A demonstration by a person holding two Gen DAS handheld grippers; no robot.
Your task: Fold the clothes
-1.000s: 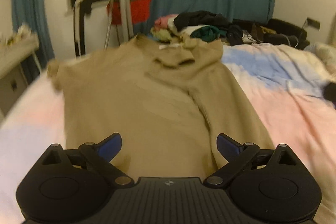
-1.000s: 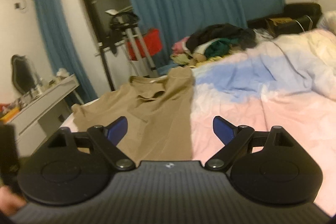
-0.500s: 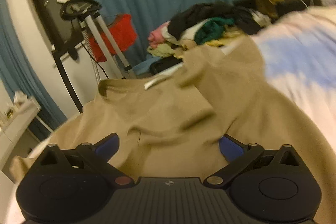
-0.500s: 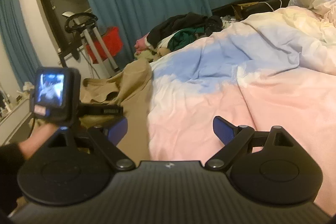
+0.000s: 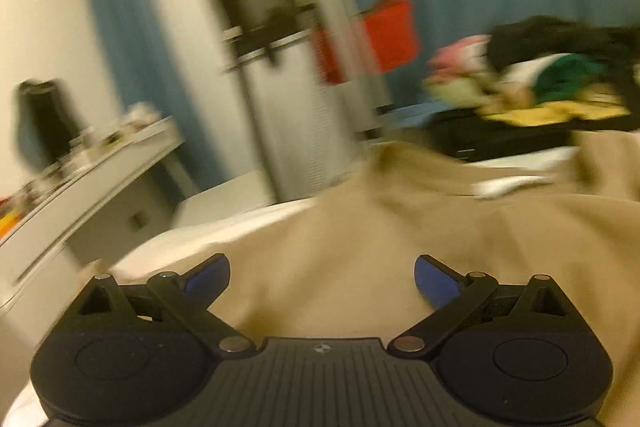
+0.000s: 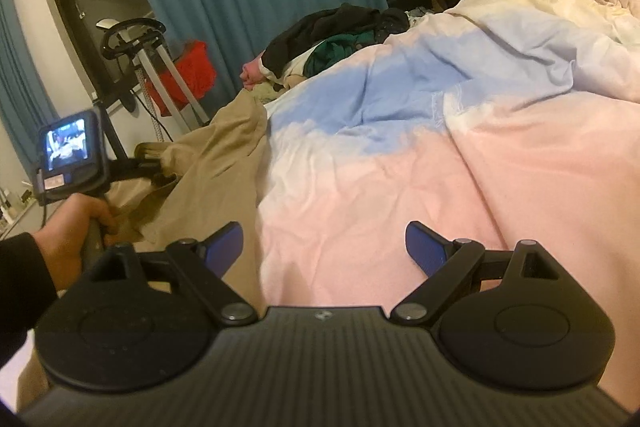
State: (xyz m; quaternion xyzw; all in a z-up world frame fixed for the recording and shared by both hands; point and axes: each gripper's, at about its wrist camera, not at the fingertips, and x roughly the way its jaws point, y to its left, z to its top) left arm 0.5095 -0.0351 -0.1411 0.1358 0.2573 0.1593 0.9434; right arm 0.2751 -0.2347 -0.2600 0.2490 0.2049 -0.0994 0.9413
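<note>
While both grippers gape empty — left gripper [image 5: 322, 273], right gripper [image 6: 324, 243] — tan garment [image 5: 400, 227] lies spread beneath.

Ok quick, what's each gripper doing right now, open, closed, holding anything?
Left gripper: open, empty, over the tan shirt.
Right gripper: open, empty, over the duvet.
</note>
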